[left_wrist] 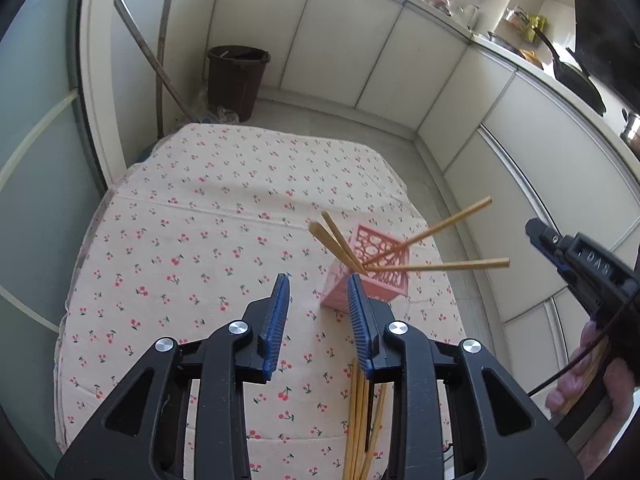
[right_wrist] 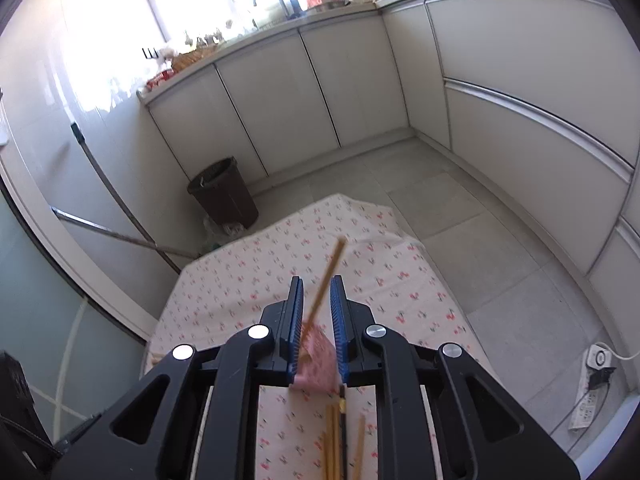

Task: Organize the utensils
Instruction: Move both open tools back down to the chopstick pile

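A pink lattice utensil holder [left_wrist: 366, 270] stands on the cherry-print tablecloth [left_wrist: 200, 240] with several wooden chopsticks [left_wrist: 436, 267] sticking out of it at angles. My left gripper [left_wrist: 318, 294] is open and empty, just left of and above the holder. A bundle of loose chopsticks [left_wrist: 362, 424] lies on the cloth under its right finger. My right gripper [right_wrist: 317, 316] is open above the holder [right_wrist: 318, 360]; one blurred chopstick [right_wrist: 328, 276] stands between its fingers, untouched. Loose chopsticks [right_wrist: 336, 440] lie below it. The right gripper also shows at the right edge of the left wrist view [left_wrist: 548, 246].
White kitchen cabinets [right_wrist: 300, 100] run along the far and right sides with a cluttered counter [left_wrist: 500, 28]. A dark brown bin [left_wrist: 238, 76] and a mop handle [left_wrist: 148, 52] stand beyond the table. A power strip [right_wrist: 592, 392] lies on the tiled floor at the right.
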`<state>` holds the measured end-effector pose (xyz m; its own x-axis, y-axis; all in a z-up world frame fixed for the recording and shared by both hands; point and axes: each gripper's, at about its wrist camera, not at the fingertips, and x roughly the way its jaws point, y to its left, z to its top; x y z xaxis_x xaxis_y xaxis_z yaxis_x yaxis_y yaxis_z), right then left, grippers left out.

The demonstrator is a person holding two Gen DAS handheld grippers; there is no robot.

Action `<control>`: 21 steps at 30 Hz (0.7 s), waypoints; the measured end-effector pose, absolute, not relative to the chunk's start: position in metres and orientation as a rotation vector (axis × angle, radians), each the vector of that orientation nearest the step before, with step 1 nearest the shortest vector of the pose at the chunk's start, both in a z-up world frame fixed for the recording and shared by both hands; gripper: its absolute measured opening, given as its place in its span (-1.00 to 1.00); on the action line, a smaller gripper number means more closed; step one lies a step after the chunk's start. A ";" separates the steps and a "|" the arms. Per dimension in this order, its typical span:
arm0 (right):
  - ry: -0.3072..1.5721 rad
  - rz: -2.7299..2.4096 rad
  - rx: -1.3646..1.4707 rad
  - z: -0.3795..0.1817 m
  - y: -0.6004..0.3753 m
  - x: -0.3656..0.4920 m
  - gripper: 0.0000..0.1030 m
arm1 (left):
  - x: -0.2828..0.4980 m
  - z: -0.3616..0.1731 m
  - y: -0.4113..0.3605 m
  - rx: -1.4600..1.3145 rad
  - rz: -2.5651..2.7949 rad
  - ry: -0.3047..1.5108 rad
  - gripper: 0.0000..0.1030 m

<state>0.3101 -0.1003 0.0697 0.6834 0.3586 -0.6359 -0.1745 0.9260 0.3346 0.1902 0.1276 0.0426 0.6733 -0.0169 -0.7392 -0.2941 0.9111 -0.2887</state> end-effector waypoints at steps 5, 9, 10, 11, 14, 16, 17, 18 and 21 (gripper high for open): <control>0.827 0.285 0.233 0.042 -0.110 0.291 -0.31 | 0.193 0.033 0.107 -0.359 0.126 0.857 -0.16; 0.865 0.260 0.225 0.025 -0.118 0.283 -0.17 | 0.194 0.025 0.096 -0.336 0.117 0.876 0.16; 0.879 0.257 0.218 0.021 -0.120 0.282 -0.14 | 0.195 0.023 0.093 -0.329 0.114 0.884 0.22; 0.890 0.255 0.216 0.017 -0.121 0.281 -0.13 | 0.195 0.021 0.090 -0.323 0.113 0.893 0.28; 0.923 0.255 0.201 0.005 -0.123 0.275 0.13 | 0.198 0.011 0.084 -0.329 0.112 0.921 0.48; 0.945 0.253 0.186 -0.002 -0.123 0.273 0.33 | 0.200 0.006 0.083 -0.333 0.120 0.935 0.60; 0.956 0.248 0.180 -0.006 -0.124 0.272 0.38 | 0.202 0.003 0.081 -0.326 0.124 0.947 0.65; 0.969 0.242 0.179 -0.010 -0.124 0.272 0.46 | 0.203 0.000 0.080 -0.321 0.127 0.955 0.67; 1.007 0.210 0.183 -0.023 -0.132 0.271 0.62 | 0.206 -0.009 0.079 -0.314 0.146 0.986 0.77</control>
